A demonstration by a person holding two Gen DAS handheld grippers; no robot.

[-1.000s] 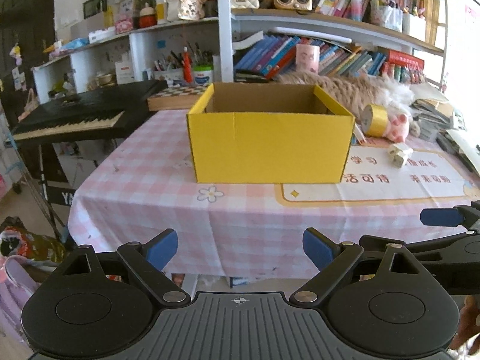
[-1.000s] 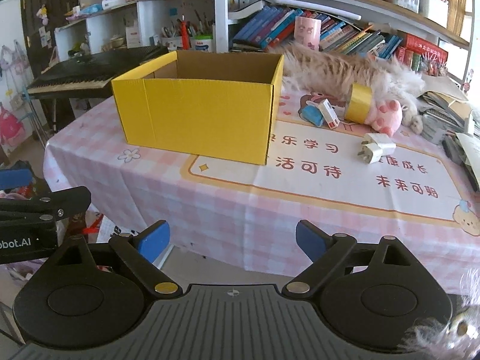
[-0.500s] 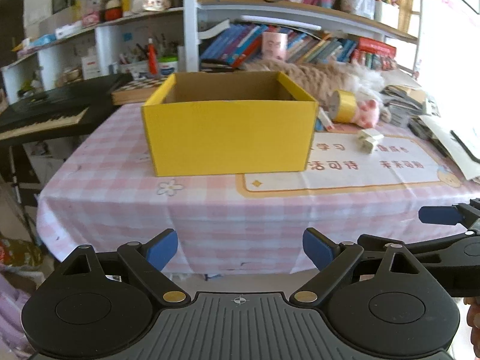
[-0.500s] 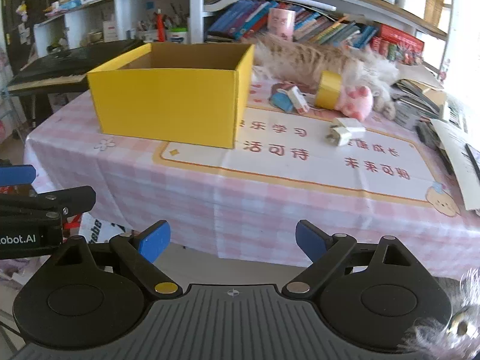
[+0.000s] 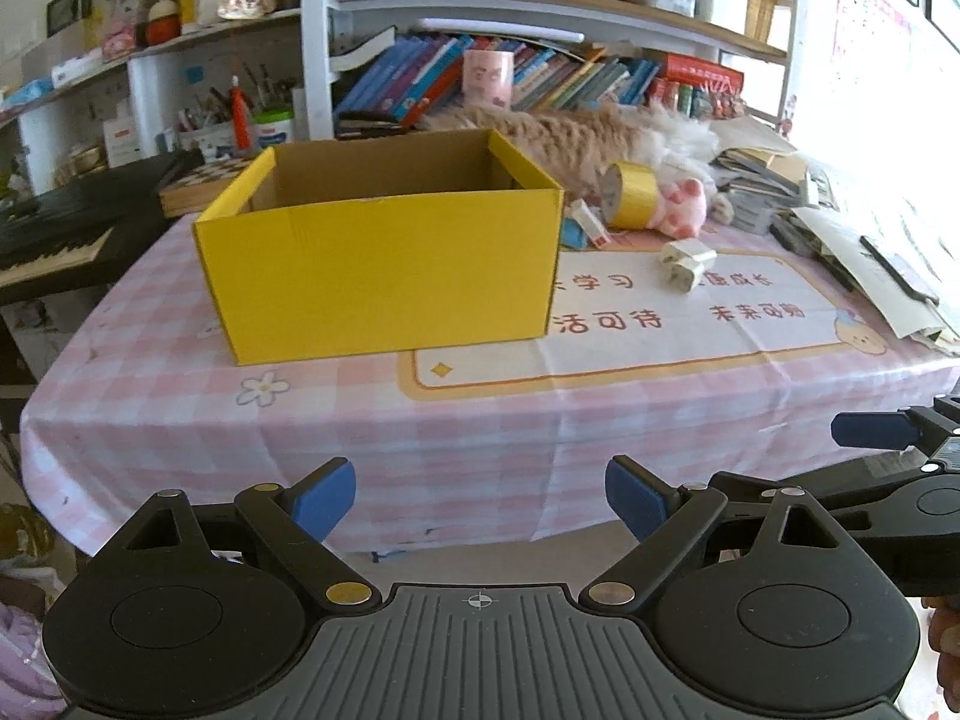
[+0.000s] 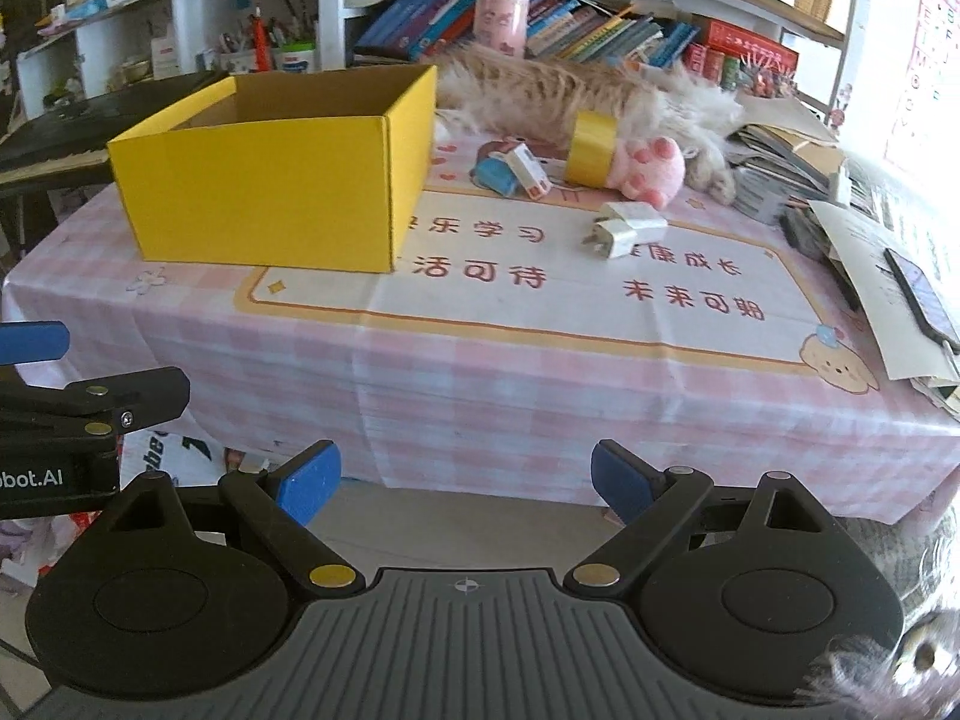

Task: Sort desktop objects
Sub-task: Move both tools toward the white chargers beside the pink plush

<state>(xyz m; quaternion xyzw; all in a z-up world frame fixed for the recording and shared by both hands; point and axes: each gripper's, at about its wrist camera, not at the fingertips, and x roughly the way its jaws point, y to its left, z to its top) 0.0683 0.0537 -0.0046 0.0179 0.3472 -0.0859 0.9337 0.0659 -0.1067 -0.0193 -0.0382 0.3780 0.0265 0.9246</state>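
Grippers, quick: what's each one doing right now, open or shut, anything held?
Left gripper: open, holding nothing, short of the table edge.
Right gripper: open, holding nothing, also short of the table.

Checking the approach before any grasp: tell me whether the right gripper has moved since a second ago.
Yes. The right gripper has swung rightward and closer: the yellow box sits further left and larger in its view, with more of the table's right side showing.

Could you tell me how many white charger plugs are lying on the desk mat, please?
2: one white plug lies just behind the other plug, touching, right of the yellow box. More may be hidden inside the box.
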